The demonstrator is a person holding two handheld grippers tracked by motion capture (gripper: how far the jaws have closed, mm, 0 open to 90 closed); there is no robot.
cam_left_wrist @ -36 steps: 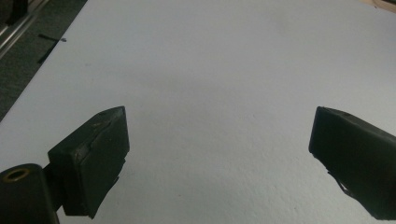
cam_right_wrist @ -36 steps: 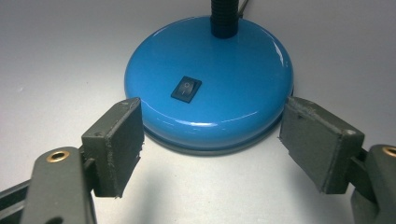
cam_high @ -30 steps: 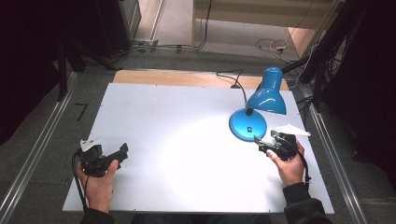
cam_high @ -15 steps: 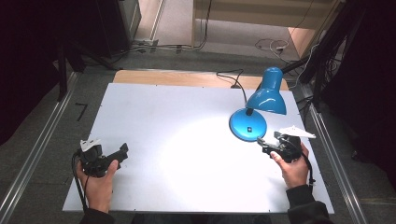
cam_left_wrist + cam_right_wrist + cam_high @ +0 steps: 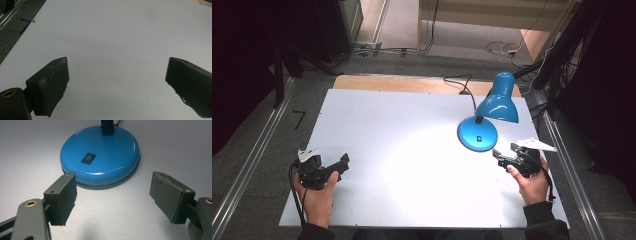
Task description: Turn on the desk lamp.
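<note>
A: Lamp (image 5: pixel 100 157) sits on the tabletop (image 5: pixel 175 145) just ahead of the right tool (image 5: pixel 112 197); jaws wide, empty.

B: Risk: glossy domed base, pads could skid, missing the switch (image 5: pixel 88 158).

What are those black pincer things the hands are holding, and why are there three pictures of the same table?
A person sits at a white table and holds a tool in each hand. Each tool is a gripper with two black jaws that can pinch things. The left gripper and the right gripper both have their jaws open and hold nothing.

One picture comes from a camera high above the table. The other two come from little cameras riding on each gripper, looking out between its jaws.

On the table stands a blue desk lamp, shining a bright patch of light. The right gripper points at its round base, close to the black switch, without touching it.
</note>
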